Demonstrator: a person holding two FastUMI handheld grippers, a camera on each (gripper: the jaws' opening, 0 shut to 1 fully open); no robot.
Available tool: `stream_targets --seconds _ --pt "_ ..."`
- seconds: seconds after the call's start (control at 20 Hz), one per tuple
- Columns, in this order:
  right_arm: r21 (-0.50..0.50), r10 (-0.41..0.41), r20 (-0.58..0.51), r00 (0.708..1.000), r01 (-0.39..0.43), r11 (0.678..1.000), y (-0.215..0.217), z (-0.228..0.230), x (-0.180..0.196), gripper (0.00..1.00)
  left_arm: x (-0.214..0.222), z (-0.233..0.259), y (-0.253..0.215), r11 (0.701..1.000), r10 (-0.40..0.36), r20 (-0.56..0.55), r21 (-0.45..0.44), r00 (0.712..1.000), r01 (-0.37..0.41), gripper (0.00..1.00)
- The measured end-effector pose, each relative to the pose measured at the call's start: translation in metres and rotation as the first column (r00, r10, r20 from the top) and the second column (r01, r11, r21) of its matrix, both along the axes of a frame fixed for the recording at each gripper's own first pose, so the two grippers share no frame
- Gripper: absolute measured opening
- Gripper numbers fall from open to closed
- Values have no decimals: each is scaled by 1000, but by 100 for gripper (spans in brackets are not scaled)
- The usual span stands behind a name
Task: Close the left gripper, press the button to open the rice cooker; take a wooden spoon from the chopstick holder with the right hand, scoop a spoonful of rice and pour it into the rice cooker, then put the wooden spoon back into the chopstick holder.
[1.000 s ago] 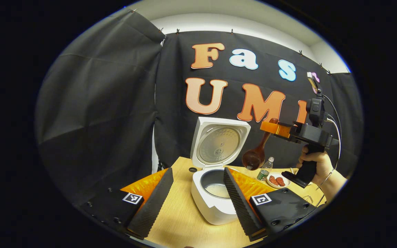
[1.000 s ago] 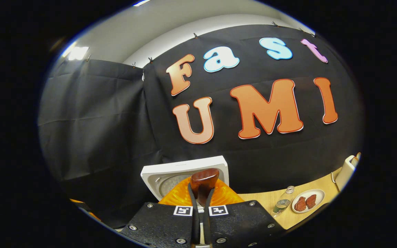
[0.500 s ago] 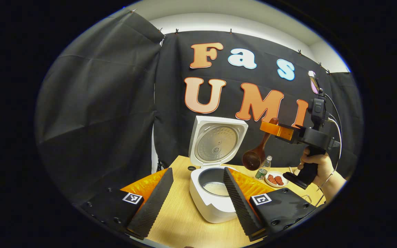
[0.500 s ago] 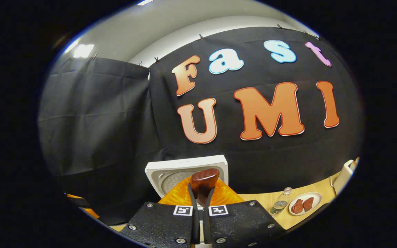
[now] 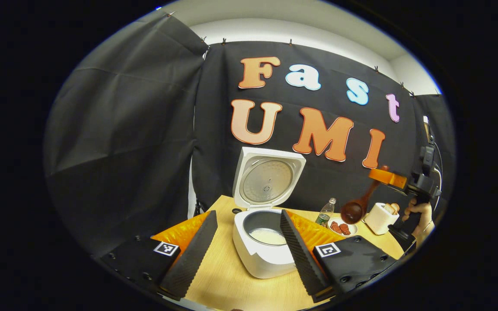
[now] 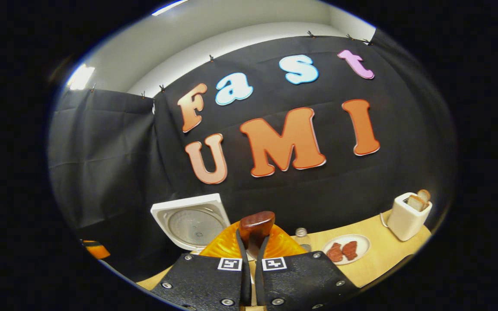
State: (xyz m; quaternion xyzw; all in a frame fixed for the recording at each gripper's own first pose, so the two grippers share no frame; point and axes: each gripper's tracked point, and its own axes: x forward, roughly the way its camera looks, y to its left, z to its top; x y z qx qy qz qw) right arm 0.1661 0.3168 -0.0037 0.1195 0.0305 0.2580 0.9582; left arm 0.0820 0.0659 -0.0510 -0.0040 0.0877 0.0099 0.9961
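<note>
Over the wooden bench (image 5: 227,280), with the rice cooker (image 5: 262,255) open, my right gripper (image 6: 251,263) is clamped on the wooden spoon (image 5: 359,205) near its handle end, bowl hanging beside the chopstick holder (image 5: 381,218); it looks light, stiff and smooth, so I'd keep this grip, while my left gripper (image 5: 244,246) stands apart.

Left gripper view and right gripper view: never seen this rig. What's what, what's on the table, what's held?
No robot here: a person holds a handheld two-finger gripper in each hand, each carrying a fisheye camera. In the left gripper view, the left gripper is open over the light wooden table, facing the white rice cooker, lid up, rice inside. Farther right, the right gripper is shut on a dark brown wooden spoon. The right gripper view shows the spoon's handle end between its own fingers. Also there: a clear plastic bottle, a white plate of reddish food and a white chopstick holder.
</note>
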Motion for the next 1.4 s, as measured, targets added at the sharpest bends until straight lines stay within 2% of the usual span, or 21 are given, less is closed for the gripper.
stream_targets --seconds 0.3,0.65,1.0,1.25,1.4 --pt "5 -162 -113 980 164 987 -116 -54 -5 3 -10 5 -29 1000 -22 8 -3 1000 22 100" --pt "22 -298 -238 924 312 950 -210 -121 -12 3 -25 2 -56 999 -26 -7 -27 1000 26 100" --pt "47 -333 -361 871 373 926 -235 -192 -5 3 -43 0 -64 1000 3 -20 -18 1000 -3 100" --pt "93 -315 -463 829 399 912 -236 -234 -1 3 -50 7 -61 999 33 -1 -24 999 -33 100" --pt "123 -322 -468 823 421 899 -243 -239 3 3 -50 6 -56 998 55 -10 -9 998 -55 99"
